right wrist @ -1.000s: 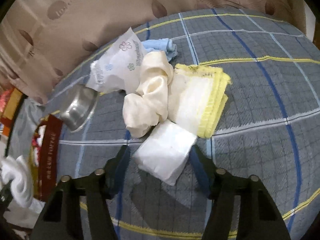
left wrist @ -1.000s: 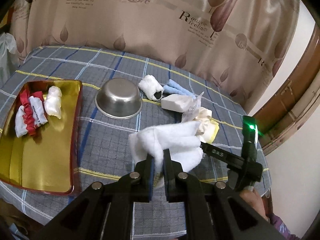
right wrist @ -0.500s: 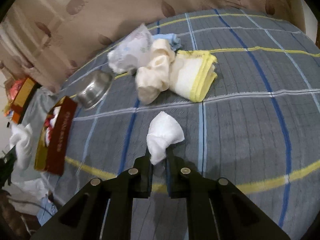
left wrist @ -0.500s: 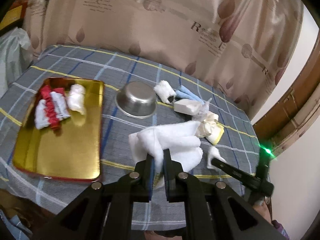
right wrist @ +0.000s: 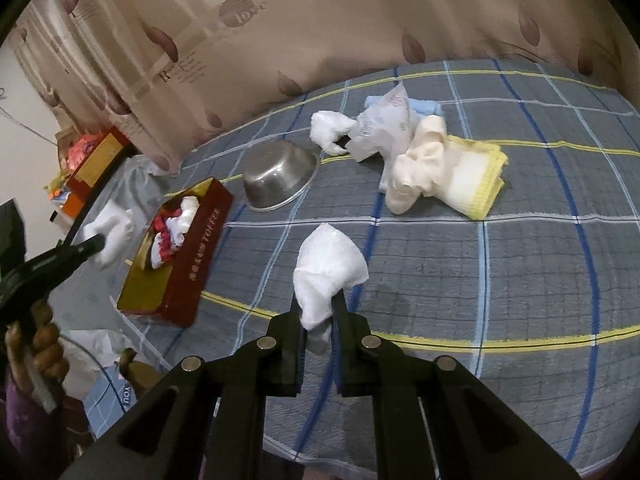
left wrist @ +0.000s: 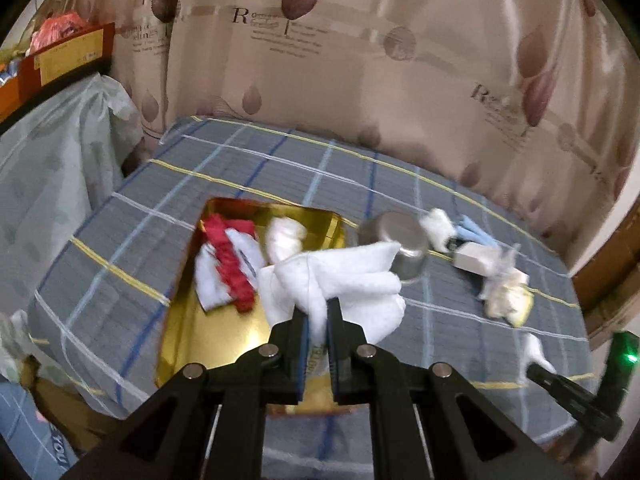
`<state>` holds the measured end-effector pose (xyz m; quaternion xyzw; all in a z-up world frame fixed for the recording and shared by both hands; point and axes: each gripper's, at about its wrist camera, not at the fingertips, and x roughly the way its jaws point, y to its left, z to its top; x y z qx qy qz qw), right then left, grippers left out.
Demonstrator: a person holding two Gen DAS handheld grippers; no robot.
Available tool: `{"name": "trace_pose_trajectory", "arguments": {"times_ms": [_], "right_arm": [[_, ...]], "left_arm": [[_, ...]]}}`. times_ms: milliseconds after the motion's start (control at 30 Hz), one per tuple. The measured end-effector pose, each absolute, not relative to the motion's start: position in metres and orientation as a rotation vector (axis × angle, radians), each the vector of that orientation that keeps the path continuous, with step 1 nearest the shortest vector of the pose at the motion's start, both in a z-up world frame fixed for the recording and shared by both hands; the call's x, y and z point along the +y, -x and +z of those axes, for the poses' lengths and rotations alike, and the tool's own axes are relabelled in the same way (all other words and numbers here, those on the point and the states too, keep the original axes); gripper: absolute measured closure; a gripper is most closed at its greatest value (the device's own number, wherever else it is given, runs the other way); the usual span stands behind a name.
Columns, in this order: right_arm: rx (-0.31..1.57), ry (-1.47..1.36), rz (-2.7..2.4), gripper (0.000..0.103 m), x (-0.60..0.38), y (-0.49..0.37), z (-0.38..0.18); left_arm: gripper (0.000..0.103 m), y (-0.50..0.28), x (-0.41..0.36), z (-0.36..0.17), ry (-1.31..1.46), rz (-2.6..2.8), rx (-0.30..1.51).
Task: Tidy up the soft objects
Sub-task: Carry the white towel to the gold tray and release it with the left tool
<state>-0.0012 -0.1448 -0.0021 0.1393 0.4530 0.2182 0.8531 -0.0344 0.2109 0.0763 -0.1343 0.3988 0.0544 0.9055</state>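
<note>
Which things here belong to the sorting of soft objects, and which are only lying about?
Part of the job:
- white towel in the left gripper
- white cloth in the right gripper
- gold tray
- cream cloth
- yellow-edged cloth

Lying about:
- steel bowl
- curtain

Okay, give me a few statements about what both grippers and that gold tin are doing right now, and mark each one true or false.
1. The left gripper is shut on a fluffy white cloth. True.
2. The right gripper is empty. False: it pinches a small white folded cloth.
3. The gold rectangular tin already holds red and white items. True.
4. The round steel bowl sits inside the tin. False: it rests on the grey checked tablecloth beside it.
</note>
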Motion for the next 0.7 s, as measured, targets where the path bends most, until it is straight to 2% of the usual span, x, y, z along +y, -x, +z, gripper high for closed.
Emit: {"name": "trace_pose_trajectory", "arguments": {"times_ms": [367,700], "right_arm": [[0.979,-0.297,0.446,0.093,-0.146,-0.001,-0.008],[0.989,-0.3,0.448,0.093,-0.15,-0.005,-0.015]], "left_arm": [[0.095,-0.051,0.23,0.032,0.271,0.219,0.872],[0.092,-0.089,0.227,0.004,0.303,0.293,0.907]]}}
